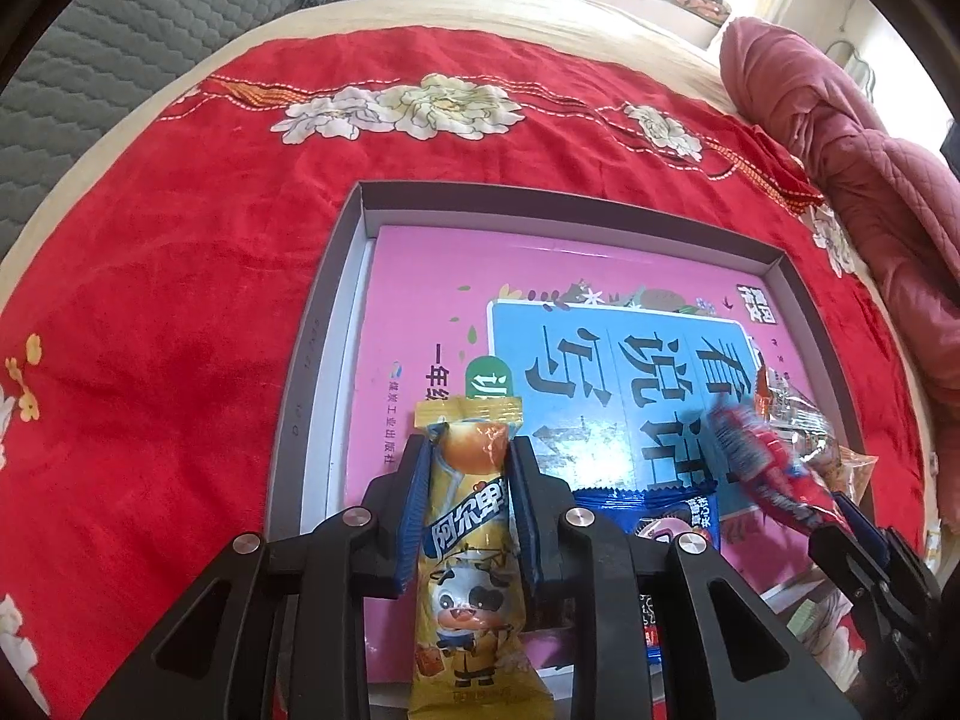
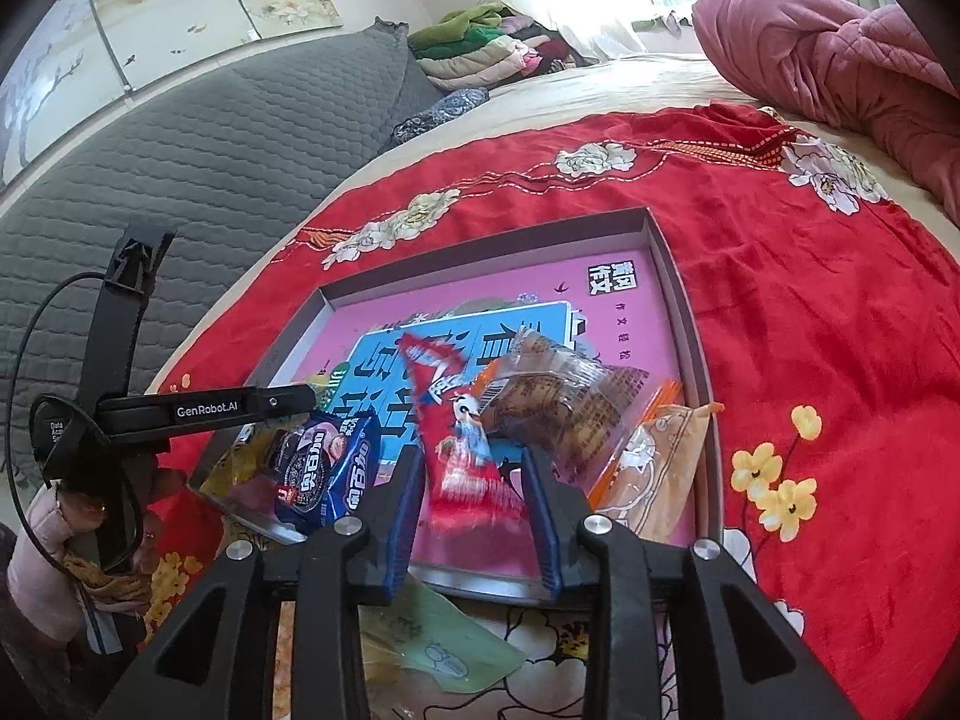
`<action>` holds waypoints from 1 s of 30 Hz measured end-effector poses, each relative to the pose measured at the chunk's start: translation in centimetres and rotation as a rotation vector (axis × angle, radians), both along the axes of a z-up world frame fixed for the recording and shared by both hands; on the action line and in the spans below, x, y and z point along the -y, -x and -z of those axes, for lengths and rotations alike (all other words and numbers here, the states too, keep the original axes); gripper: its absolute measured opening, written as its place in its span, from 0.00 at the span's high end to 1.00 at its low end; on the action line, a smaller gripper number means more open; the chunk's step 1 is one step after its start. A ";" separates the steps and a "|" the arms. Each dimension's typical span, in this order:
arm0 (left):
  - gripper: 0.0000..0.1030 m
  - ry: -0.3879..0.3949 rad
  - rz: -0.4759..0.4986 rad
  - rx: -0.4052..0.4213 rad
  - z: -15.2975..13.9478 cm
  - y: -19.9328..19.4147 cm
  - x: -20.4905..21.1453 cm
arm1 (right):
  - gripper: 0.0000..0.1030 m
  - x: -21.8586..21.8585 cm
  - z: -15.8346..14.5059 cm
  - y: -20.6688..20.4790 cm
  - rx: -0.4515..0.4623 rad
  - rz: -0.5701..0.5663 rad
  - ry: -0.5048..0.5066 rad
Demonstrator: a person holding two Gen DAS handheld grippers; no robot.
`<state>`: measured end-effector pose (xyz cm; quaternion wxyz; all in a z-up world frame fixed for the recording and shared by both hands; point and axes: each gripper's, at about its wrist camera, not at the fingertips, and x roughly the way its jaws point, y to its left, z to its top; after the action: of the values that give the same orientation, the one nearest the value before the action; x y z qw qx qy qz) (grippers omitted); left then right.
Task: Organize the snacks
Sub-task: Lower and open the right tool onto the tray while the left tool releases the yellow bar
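The left gripper clamps the yellow milk-candy packet over the grey box's near edge; the right gripper straddles a red packet, pads clear. Both should release low inside the box.

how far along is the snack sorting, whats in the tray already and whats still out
Done: a blue cookie pack, a clear-wrapped pastry and an orange-edged snack bag already lie in the grey tray. In hand: the left gripper grips a yellow cow-print snack over the tray; a red wrapper sits between the right gripper's parted fingers. Left: a green packet outside the tray.
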<state>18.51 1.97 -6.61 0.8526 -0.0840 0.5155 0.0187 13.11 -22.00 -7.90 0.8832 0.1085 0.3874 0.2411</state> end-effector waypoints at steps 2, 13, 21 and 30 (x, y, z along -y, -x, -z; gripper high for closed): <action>0.73 0.002 -0.003 0.001 -0.1 0.1 0.0 | 0.67 0.0 0.0 0.0 0.000 0.001 -0.003; 0.66 0.021 -0.016 0.020 -1.1 0.2 -0.6 | 0.66 0.2 -0.3 0.1 0.011 0.004 -0.013; 0.59 0.032 -0.030 0.038 -2.1 0.7 -1.3 | 0.60 0.4 -0.7 0.2 0.019 0.008 -0.019; 0.52 0.045 -0.020 0.044 -3.3 1.5 -1.1 | 0.59 0.5 -1.0 0.3 0.032 0.009 -0.014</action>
<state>17.05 3.09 -3.27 0.8615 -0.1086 0.4958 0.0136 12.79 -22.49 -6.88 0.8895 0.1128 0.3710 0.2417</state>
